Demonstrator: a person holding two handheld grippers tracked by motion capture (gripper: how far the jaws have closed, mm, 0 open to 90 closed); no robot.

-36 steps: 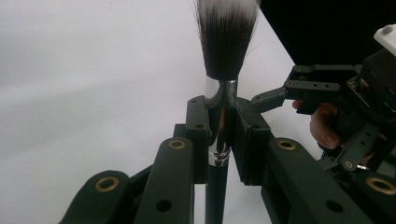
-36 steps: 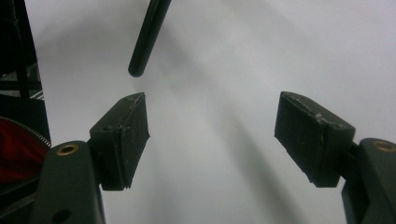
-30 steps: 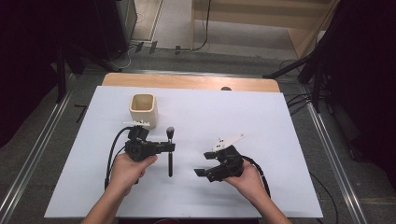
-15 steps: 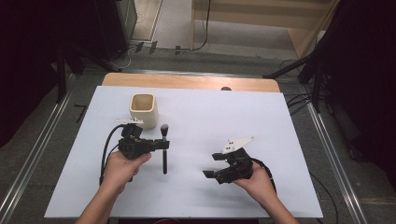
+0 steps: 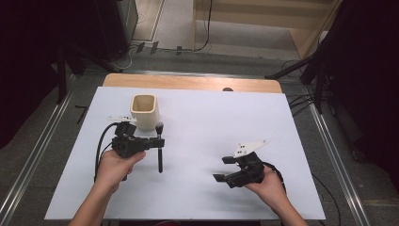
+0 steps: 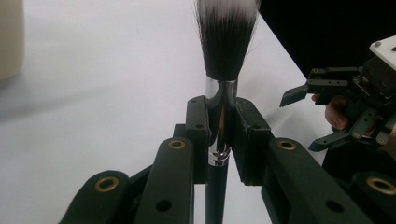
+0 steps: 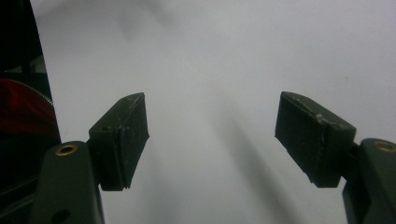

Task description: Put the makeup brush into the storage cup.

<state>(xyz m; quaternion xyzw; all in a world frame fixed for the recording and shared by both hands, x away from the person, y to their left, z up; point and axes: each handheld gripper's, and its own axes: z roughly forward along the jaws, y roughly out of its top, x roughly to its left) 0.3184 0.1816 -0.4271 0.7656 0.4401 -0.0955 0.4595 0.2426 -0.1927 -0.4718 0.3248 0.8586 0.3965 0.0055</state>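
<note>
The left tool (image 5: 157, 142) is closed on a makeup brush (image 5: 160, 149), with the pads clamping the chrome ferrule and the top of the black handle. In the left gripper view the brush (image 6: 219, 116) stands upright between the two pads, the black-and-white bristle head at 12 o'clock above the jaws and the handle running down toward 6 o'clock. In the high view the brush hangs with its bristle end toward 12 o'clock and its handle end toward 6 o'clock, over the white table (image 5: 211, 122); whether the handle tip touches the table surface cannot be determined. A cream-coloured cup (image 5: 144, 111) stands upright on the table at roughly 11 o'clock from the brush, near it but not touching; its open mouth faces up. In the left gripper view the cup (image 6: 10, 37) appears at the upper left edge. The left hand (image 5: 115, 165) grips the body of the left tool, with a black cable looping at 9 o'clock of it. The right tool (image 5: 225, 169) is held by the right hand (image 5: 268, 183) at about 4 o'clock from the brush, well apart from it. Its jaws stand wide apart, with nothing between them. In the right gripper view the right tool (image 7: 212, 135) shows two separated pads with bare white table surface behind. In the left gripper view the right tool (image 6: 303, 116) appears at 3 o'clock, jaws spread.
</note>
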